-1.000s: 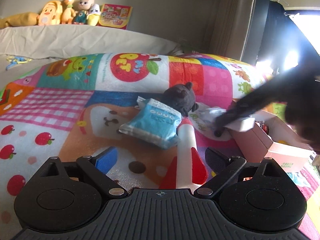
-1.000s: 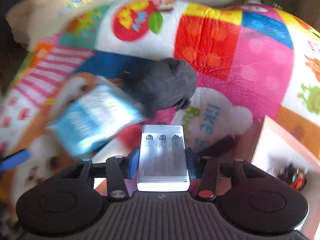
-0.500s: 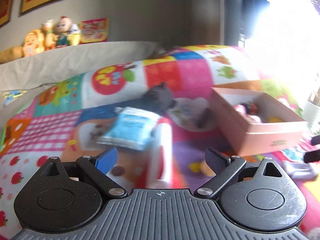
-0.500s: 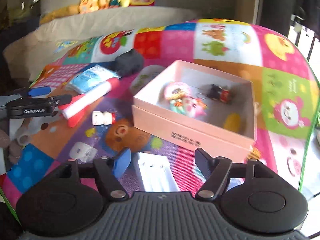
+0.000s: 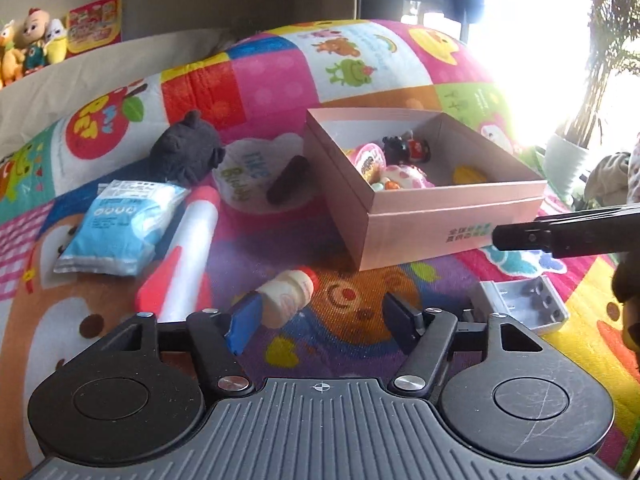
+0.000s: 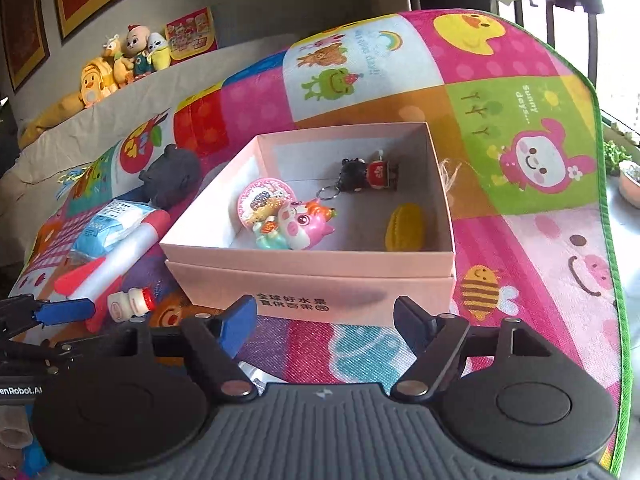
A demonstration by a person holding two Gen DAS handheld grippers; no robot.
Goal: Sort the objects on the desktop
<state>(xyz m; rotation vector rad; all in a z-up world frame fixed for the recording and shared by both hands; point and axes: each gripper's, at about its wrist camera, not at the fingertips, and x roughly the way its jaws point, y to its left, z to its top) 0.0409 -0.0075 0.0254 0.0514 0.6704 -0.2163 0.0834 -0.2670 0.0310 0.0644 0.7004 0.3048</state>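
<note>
A pink box (image 5: 416,216) (image 6: 320,280) stands on the colourful mat and holds a pink round toy (image 6: 262,202), a pig toy (image 6: 304,224), a keychain figure (image 6: 370,174) and a yellow piece (image 6: 404,228). My left gripper (image 5: 320,316) is open and empty; a small yoghurt bottle (image 5: 286,296) (image 6: 130,304) lies just ahead of its blue finger. My right gripper (image 6: 324,322) is open and empty before the box's front wall. A grey battery holder (image 5: 520,306) lies on the mat at right, under the right gripper's finger (image 5: 560,234).
A red-and-white rocket tube (image 5: 188,256), a blue packet (image 5: 120,226), a dark plush (image 5: 186,150) and a dark stick (image 5: 288,180) lie left of the box. Plush toys (image 6: 120,64) sit on the far ledge. The mat's green edge (image 6: 608,240) runs at right.
My right gripper let go of the grey battery holder, which now lies on the mat, and drew back to the box front. My left gripper swung right toward the bottle.
</note>
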